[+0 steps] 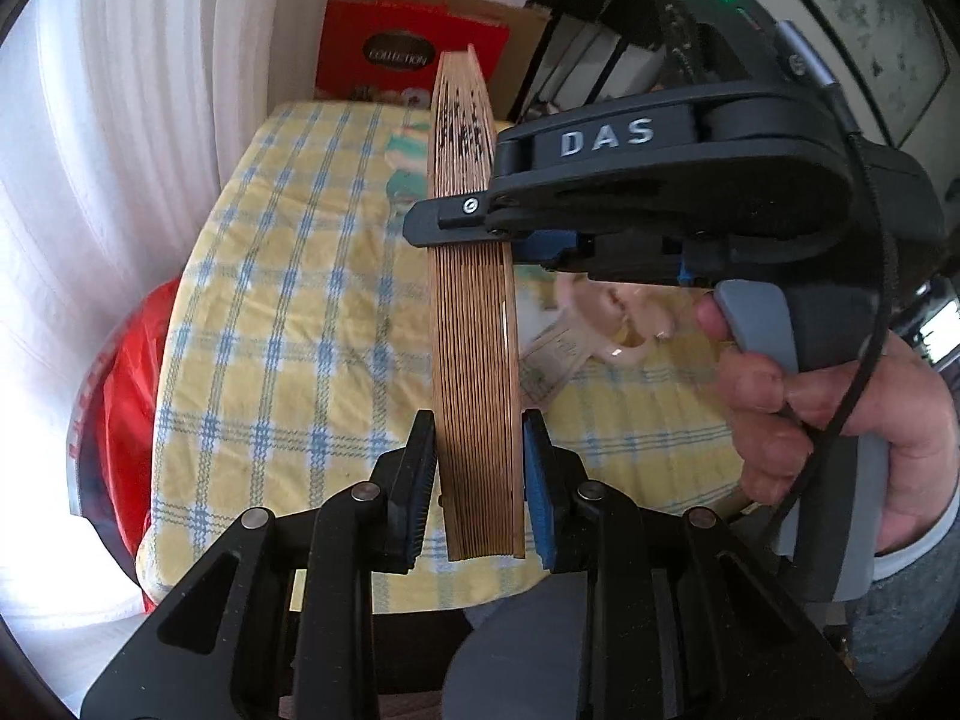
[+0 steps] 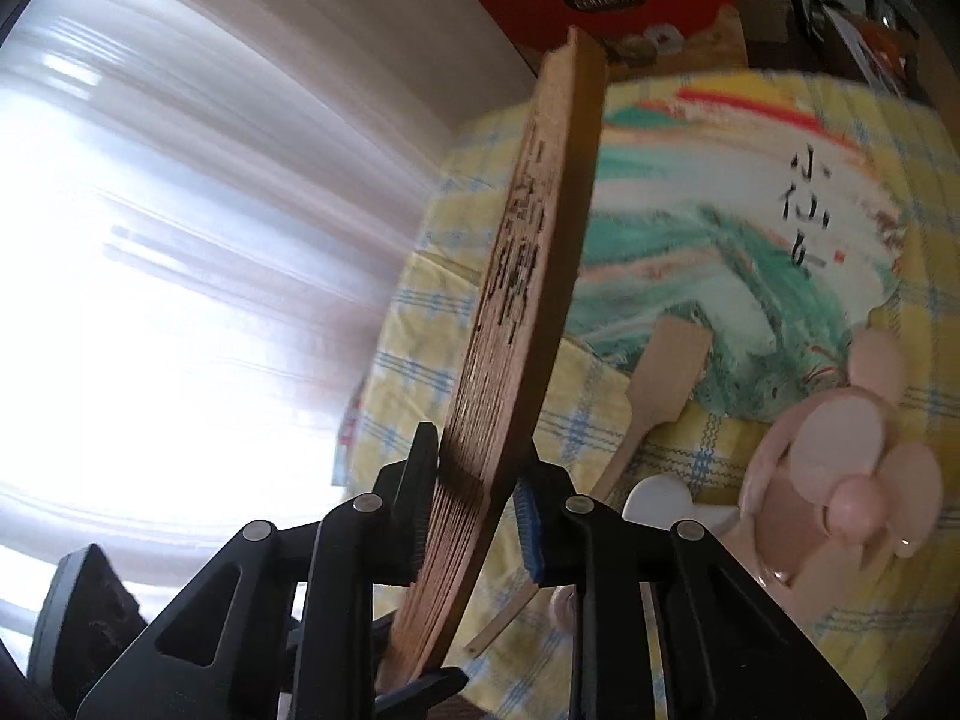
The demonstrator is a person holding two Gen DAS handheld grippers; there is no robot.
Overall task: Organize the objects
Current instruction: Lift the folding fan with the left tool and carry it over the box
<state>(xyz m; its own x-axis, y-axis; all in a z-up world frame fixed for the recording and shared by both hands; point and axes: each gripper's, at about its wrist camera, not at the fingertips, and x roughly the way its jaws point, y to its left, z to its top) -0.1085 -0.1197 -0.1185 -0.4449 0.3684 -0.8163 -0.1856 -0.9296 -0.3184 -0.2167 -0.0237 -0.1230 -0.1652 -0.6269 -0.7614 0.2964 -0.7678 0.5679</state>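
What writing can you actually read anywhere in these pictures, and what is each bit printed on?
"DAS": raised letters on the right gripper, seen from the left wrist.
"COLLECTION": dark oval label on the red box.
Black brush characters on the closed folding fan: too squeezed and blurred to read.
Black calligraphy on the open painted fan: blurred, unreadable.
Papers above the box: too small.
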